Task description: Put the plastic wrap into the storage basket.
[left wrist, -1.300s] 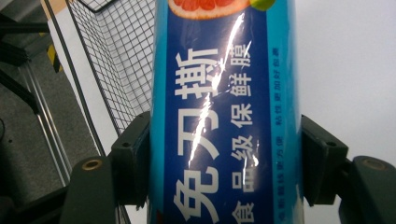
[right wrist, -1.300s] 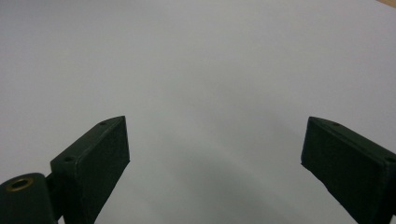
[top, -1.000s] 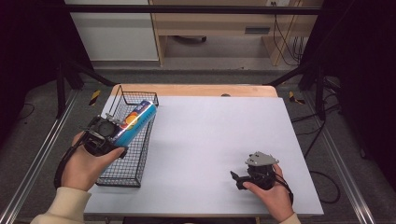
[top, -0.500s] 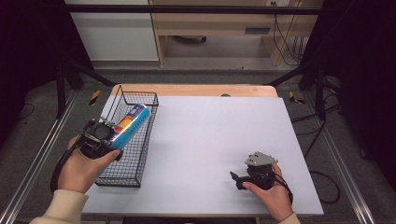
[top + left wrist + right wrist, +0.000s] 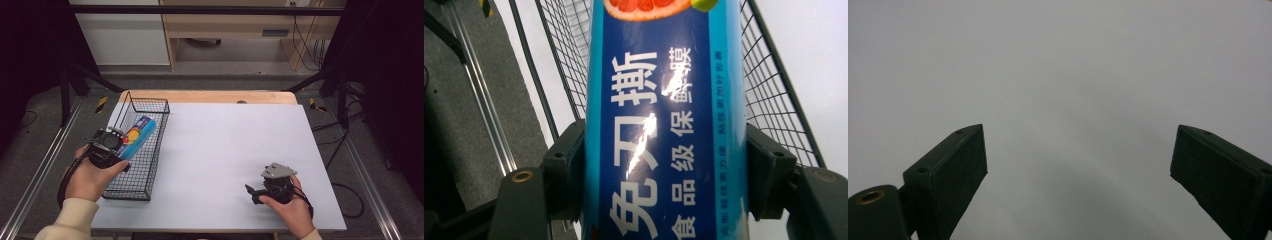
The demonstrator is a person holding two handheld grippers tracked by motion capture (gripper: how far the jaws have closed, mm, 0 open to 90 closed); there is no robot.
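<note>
In the high view the left gripper point(image 5: 117, 145) has sunk lower than a second ago, so the blue cling-film box point(image 5: 138, 134) it carries now slants down inside the wire basket point(image 5: 150, 172), while the right gripper point(image 5: 260, 192) rests as before on the white table point(image 5: 225, 150), well right of the basket. The left gripper view shows both jaws clamped on the box's point(image 5: 664, 125) sides, its ends cut off, basket mesh point(image 5: 774, 85) behind. In the right gripper view the jaws stand wide apart over bare table point(image 5: 1063, 75).
</note>
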